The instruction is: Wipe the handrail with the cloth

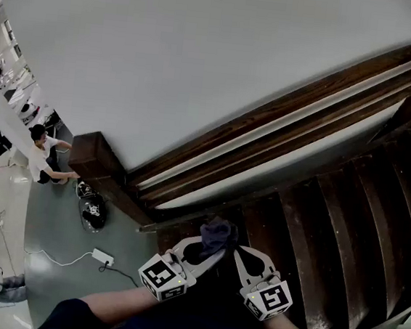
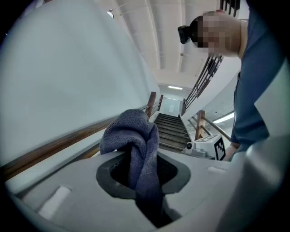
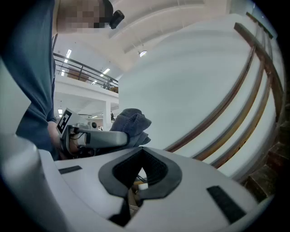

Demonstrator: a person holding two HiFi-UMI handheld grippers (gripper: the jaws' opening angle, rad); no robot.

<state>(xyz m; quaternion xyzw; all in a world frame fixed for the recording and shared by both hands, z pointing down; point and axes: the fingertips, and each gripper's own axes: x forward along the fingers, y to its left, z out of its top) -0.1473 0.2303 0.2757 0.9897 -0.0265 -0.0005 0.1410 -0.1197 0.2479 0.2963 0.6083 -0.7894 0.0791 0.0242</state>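
Observation:
A blue-grey cloth (image 1: 218,234) is bunched in my left gripper (image 1: 213,254), which is shut on it low in the head view, over the dark stair treads. In the left gripper view the cloth (image 2: 133,136) bulges above the jaws and hangs down through them. My right gripper (image 1: 242,256) is just to its right, shut with nothing in it; its jaw tips meet (image 3: 142,150). The dark wooden handrail (image 1: 307,98) runs diagonally along the white wall, up and away from both grippers. It also shows as the handrail (image 2: 54,147) at the left and the handrail (image 3: 235,90) at the right.
Dark wooden steps (image 1: 345,226) lie under and to the right of the grippers. A newel post (image 1: 93,154) ends the rail at the left. On the floor below are a crouching person (image 1: 45,158), a black round device (image 1: 92,210) and a power strip (image 1: 102,257).

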